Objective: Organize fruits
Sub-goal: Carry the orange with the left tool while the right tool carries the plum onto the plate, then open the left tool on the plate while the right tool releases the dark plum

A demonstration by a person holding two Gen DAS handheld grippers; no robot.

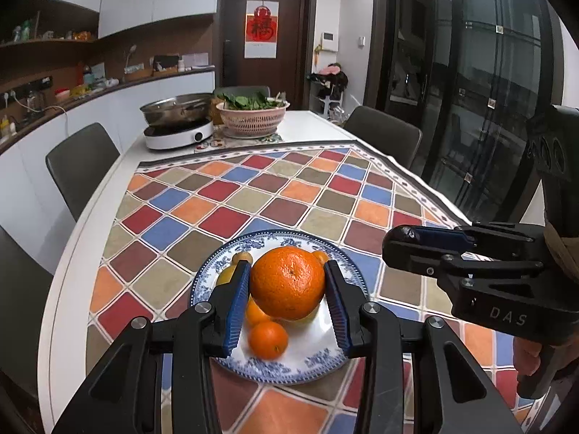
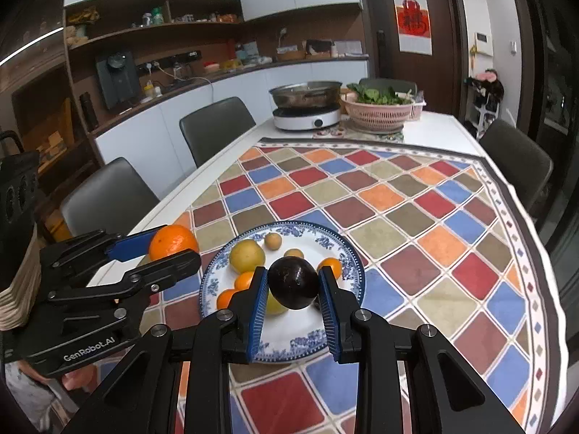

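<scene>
A blue-and-white plate point(image 1: 318, 356) lies on the checked tablecloth and holds several small oranges and yellow fruits. My left gripper point(image 1: 288, 282) is shut on a large orange point(image 1: 287, 282) and holds it above the plate. My right gripper point(image 2: 293, 284) is shut on a dark avocado point(image 2: 294, 282) above the same plate point(image 2: 289, 340). In the right wrist view the left gripper point(image 2: 170, 246) with the large orange point(image 2: 172, 240) is at the plate's left. In the left wrist view the right gripper point(image 1: 401, 244) is at the plate's right, with the avocado point(image 1: 401, 233) dark at its tip.
The checked tablecloth point(image 1: 253, 195) covers the near part of the white table point(image 1: 311, 126). At the far end stand an induction cooker with a steel pot point(image 1: 177, 123) and a pink basket of greens point(image 1: 251, 115). Grey chairs point(image 1: 81, 166) stand along both sides.
</scene>
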